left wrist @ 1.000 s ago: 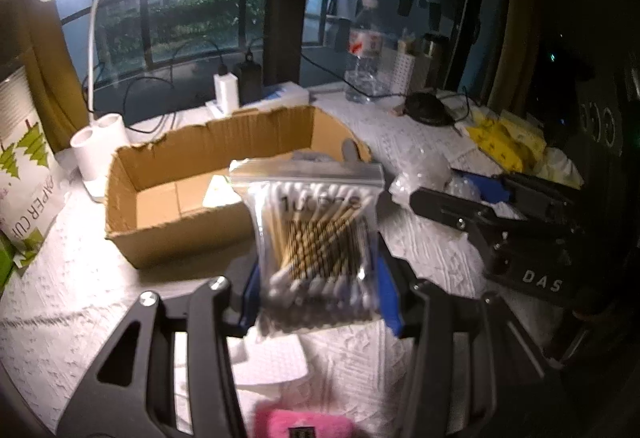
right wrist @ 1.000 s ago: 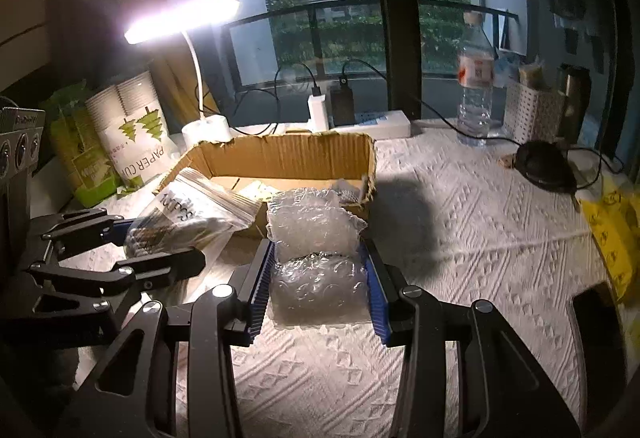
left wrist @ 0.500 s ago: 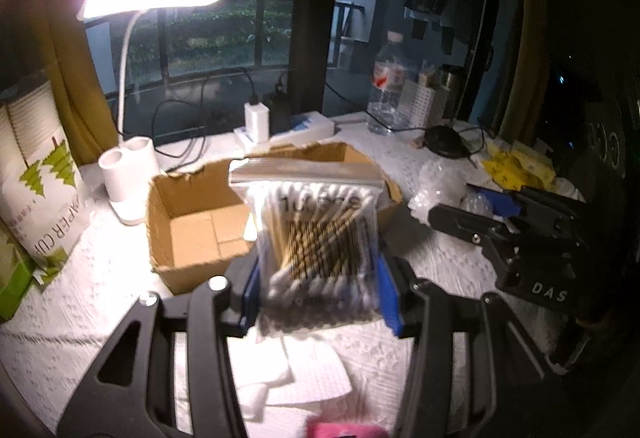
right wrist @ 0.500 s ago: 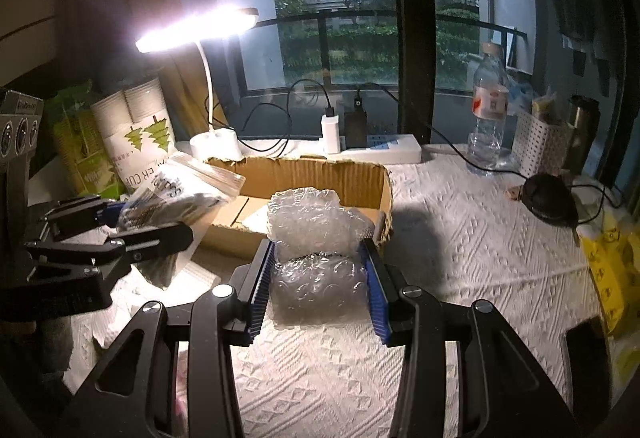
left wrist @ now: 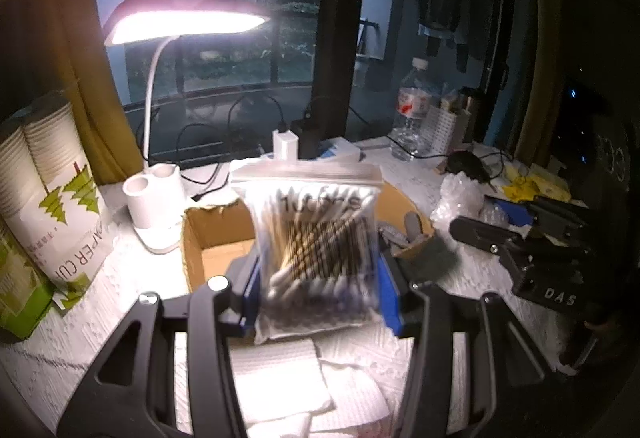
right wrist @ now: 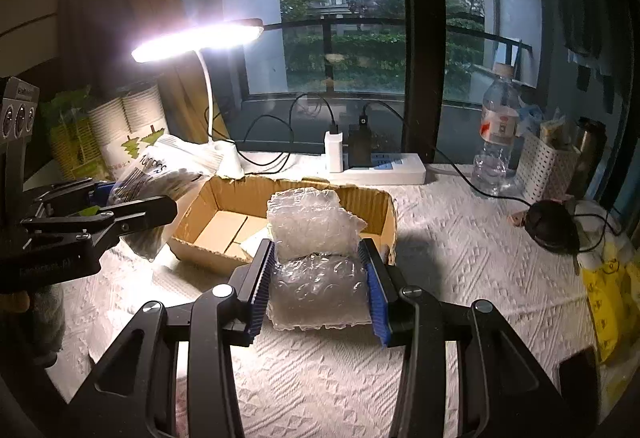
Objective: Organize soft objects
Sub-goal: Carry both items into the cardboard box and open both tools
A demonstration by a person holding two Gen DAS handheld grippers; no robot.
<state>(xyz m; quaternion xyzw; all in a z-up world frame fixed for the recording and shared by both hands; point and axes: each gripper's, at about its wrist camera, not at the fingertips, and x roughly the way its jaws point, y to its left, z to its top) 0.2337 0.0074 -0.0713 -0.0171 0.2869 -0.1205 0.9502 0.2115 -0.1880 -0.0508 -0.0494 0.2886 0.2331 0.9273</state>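
Observation:
My left gripper is shut on a clear zip bag of cotton swabs, held upright above the white table cover. Behind it stands an open cardboard box. My right gripper is shut on a folded piece of bubble wrap, held in front of the same cardboard box. In the right wrist view the left gripper with the swab bag hangs at the box's left end. In the left wrist view the right gripper with its bubble wrap is at the right.
A lit desk lamp and paper cup packs stand at the left. A power strip, a water bottle and a white perforated holder line the window side. Folded white tissues lie below my left gripper.
Both grippers have risen and pulled back with their loads. The box now looks farther away and lower in both views. Neither grip has changed.

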